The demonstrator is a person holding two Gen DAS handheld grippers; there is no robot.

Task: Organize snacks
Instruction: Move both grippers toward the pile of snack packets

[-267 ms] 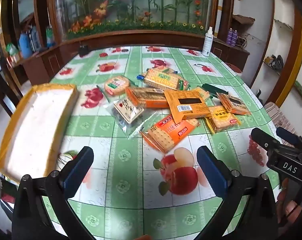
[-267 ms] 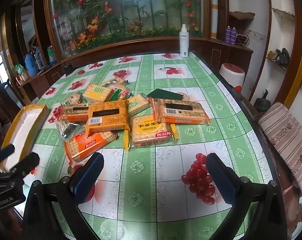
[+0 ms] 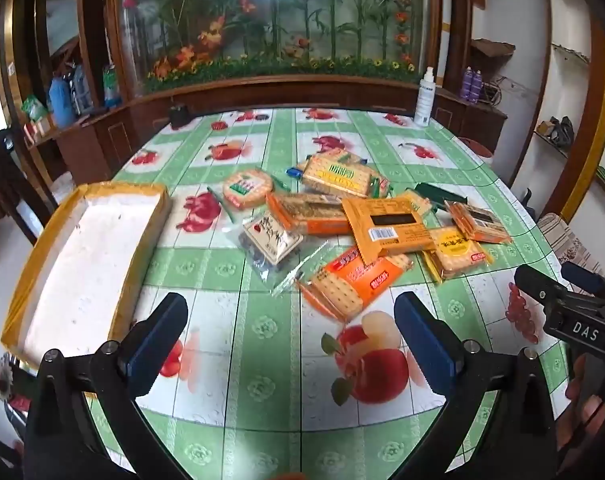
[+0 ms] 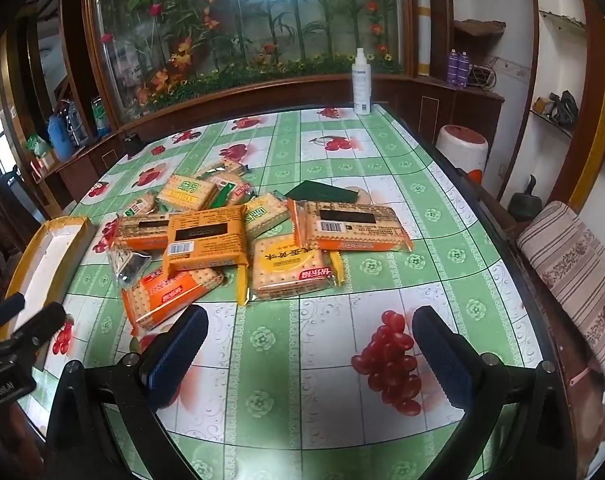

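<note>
Snack packets [image 3: 358, 232] lie heaped just ahead of both hand-held grippers [image 3: 290, 332] [image 4: 310, 340] (each spread wide, empty).

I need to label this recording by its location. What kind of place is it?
Probably a dining or living room in a home: a table with a fruit-print tablecloth, a glass partition with artificial flowers behind it, and a striped cushioned seat beside the table.
</note>
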